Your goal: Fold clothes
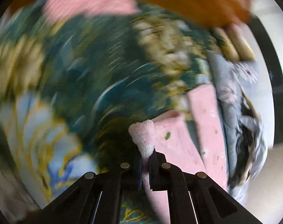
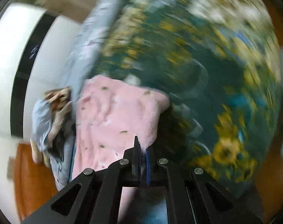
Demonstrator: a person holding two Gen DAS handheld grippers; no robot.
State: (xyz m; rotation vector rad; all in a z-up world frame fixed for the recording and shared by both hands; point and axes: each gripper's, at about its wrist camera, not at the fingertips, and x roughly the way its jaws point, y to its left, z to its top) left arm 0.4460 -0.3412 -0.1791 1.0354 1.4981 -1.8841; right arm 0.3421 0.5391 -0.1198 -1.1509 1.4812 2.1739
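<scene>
A pink fleece garment (image 1: 180,143) with small dark spots hangs between both grippers above a bed. My left gripper (image 1: 145,160) is shut on a fluffy pink edge of it that pokes up between the fingers. In the right wrist view the same pink garment (image 2: 111,123) spreads to the left of the fingers. My right gripper (image 2: 143,153) is shut on its edge. Both views are blurred by motion.
A dark green bedspread with yellow flowers (image 1: 96,71) (image 2: 197,71) lies below. A pile of grey-blue clothes (image 1: 233,100) (image 2: 81,56) lies beside the pink garment. Another pink cloth (image 1: 89,0) lies far off. Orange wood (image 1: 193,0) and a white wall (image 2: 10,56) border the bed.
</scene>
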